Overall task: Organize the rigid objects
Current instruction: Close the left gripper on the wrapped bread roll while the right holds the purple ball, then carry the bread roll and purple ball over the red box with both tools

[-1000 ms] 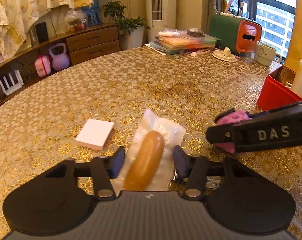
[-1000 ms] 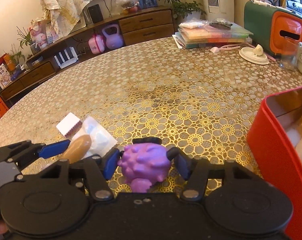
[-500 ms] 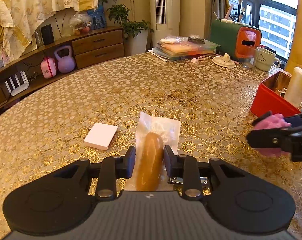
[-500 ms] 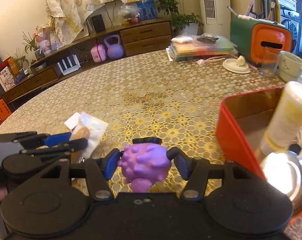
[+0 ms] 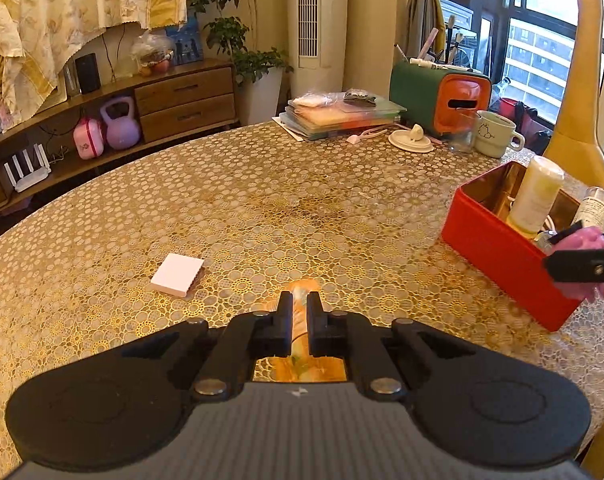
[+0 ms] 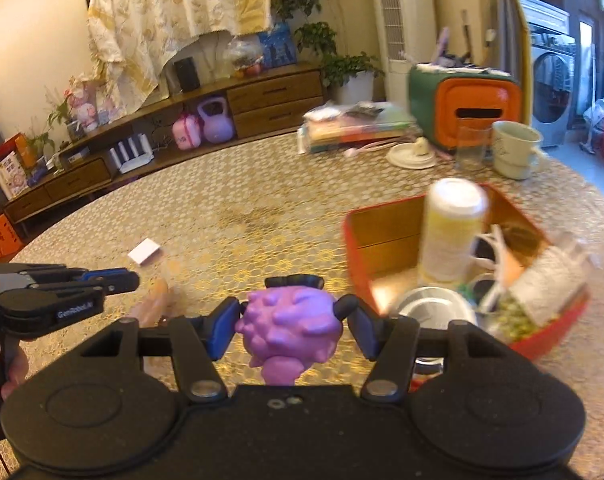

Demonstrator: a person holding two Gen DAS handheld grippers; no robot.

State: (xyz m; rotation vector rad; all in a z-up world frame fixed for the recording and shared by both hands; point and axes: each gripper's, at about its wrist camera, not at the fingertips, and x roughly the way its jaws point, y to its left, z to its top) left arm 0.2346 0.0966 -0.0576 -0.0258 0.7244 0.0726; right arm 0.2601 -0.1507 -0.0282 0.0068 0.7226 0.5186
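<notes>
My left gripper (image 5: pixel 299 316) is shut on a packaged sausage (image 5: pixel 300 322), lifted off the table; its wrapper shows between and below the fingers. My right gripper (image 6: pixel 287 320) is shut on a purple knobbly toy (image 6: pixel 287 330) and holds it in the air just left of the red box (image 6: pixel 382 240). In the left wrist view the right gripper and toy (image 5: pixel 582 242) hang over the red box (image 5: pixel 498 256) near its right end. The box holds a white bottle (image 5: pixel 536 196), a round tin (image 6: pixel 436 308) and other small items. A small white box (image 5: pixel 177 275) lies on the table, left of my left gripper.
The gold patterned tablecloth (image 5: pixel 261 208) covers a round table. At the far side stand a stack of folders (image 5: pixel 342 118), a green and orange case (image 5: pixel 442 98), a glass (image 5: pixel 460 136), a mug (image 5: pixel 496 136) and a white lid (image 5: pixel 412 140).
My left gripper closed on the sausage and lifted it off the table. My right gripper carried the purple toy up and to the right, to the red box.
</notes>
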